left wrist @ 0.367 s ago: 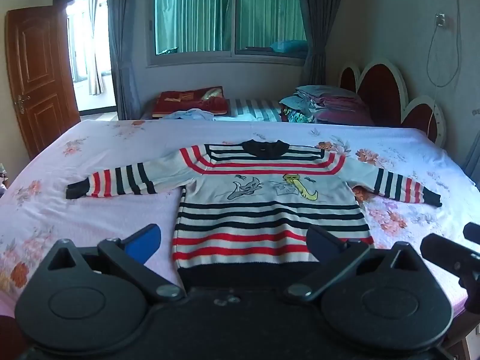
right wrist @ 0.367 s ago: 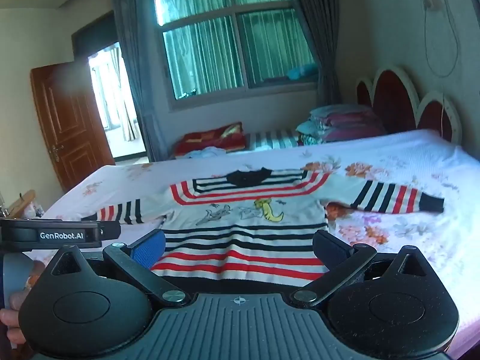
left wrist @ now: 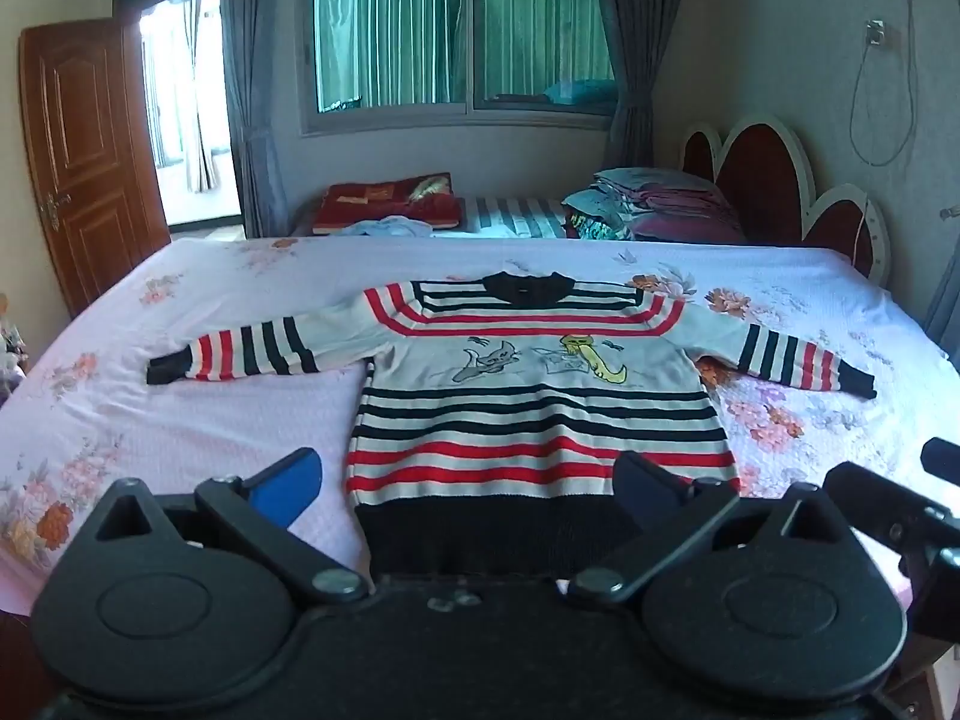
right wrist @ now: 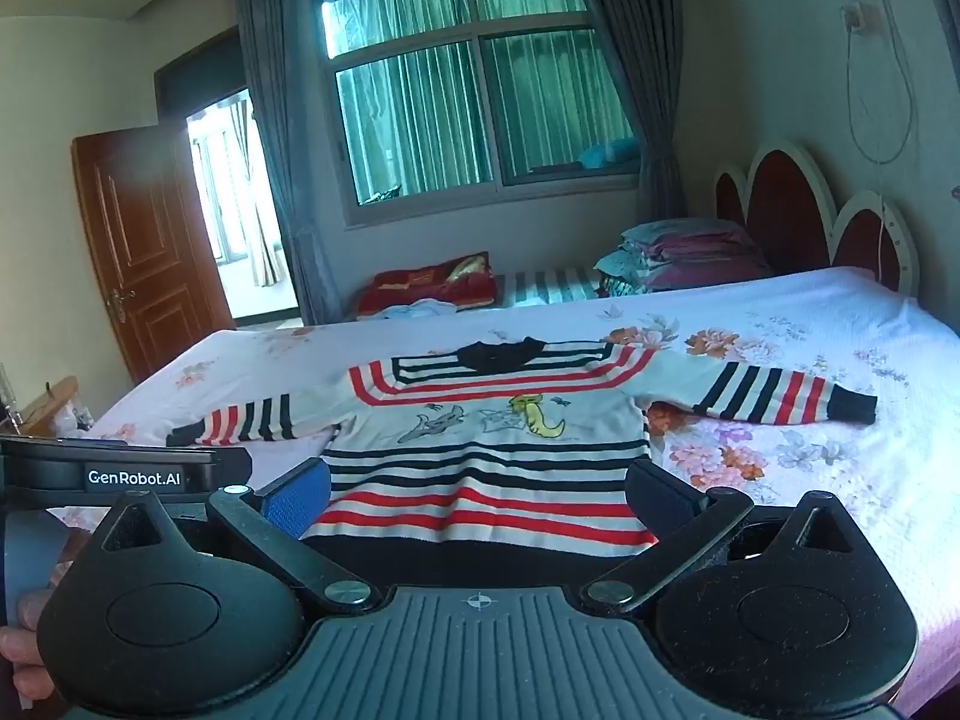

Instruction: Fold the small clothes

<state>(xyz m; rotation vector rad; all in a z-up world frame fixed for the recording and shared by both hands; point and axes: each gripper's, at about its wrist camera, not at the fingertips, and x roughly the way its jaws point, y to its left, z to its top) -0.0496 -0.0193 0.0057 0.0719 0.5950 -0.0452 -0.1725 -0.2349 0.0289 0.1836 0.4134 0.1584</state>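
A small knitted sweater [left wrist: 528,408] with black, red and white stripes and a cartoon print lies flat on the bed, front up, both sleeves spread wide, black hem nearest me. It shows in the right wrist view too, sweater [right wrist: 486,462]. My left gripper [left wrist: 468,483] hovers open just short of the hem, nothing between its fingers. My right gripper [right wrist: 477,495] is open as well, above the hem, empty. The left gripper's body shows at the left edge of the right wrist view, with a hand beneath it.
The bed [left wrist: 180,420] has a pale pink floral cover. A headboard [left wrist: 774,180] stands at the right. Folded bedding [left wrist: 654,204] and a red blanket [left wrist: 390,201] lie beyond the far edge. A brown door [left wrist: 90,156] stands open at the left.
Both views sit slightly differently over the hem than before; the sweater has not moved and both grippers stay wide open.
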